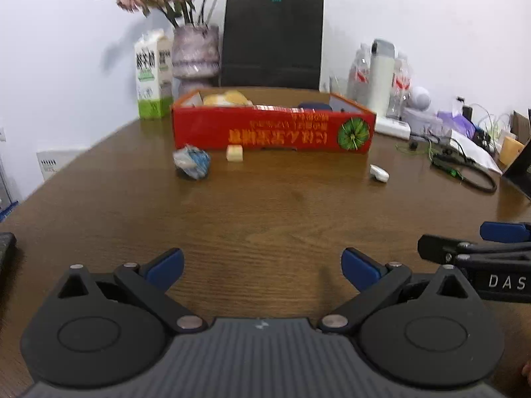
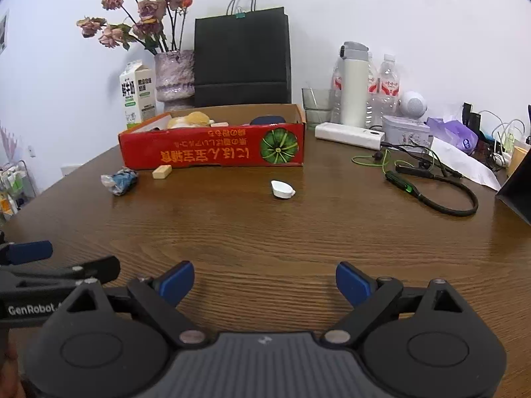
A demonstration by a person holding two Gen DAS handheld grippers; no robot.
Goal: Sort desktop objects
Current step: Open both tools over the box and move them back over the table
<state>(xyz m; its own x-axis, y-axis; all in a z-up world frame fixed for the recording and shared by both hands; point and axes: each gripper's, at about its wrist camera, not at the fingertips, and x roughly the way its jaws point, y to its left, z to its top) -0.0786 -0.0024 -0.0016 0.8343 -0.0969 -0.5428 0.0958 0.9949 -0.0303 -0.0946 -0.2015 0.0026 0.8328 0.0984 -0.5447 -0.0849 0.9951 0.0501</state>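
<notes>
Three loose things lie before the open red cardboard box point(image 2: 212, 147) on the brown wooden tabletop point(image 2: 265, 232): a crumpled blue-white wrapper point(image 2: 120, 180), a tan block point(image 2: 162, 171), a white plastic cap point(image 2: 282, 189). We judge the cap nearer our right gripper point(image 2: 265, 283), the wrapper nearer our left gripper point(image 1: 262, 265); both jaws are spread, empty.

right gripper point(image 2: 265, 282): 6 o'clock, jaws wide apart, nothing between the blue pads, over bare wood
left gripper point(image 2: 30, 252): 9 o'clock edge, only partly in frame, jaw state unclear
table point(image 2: 265, 232): brown wood grain
red box point(image 2: 212, 147): 11 o'clock, open top, pumpkin print on front, items inside
crumpled wrapper point(image 2: 119, 180): 10 o'clock, near the box's left corner
beige block point(image 2: 162, 171): just in front of box, right of wrapper
white cap-like piece point(image 2: 282, 189): 12 o'clock, apart from the box
black neckband cable point(image 2: 438, 195): 2 o'clock
milk carton point(image 2: 137, 94): behind the box, left
black paper bag point(image 2: 242, 61): against the wall, behind the box
</notes>
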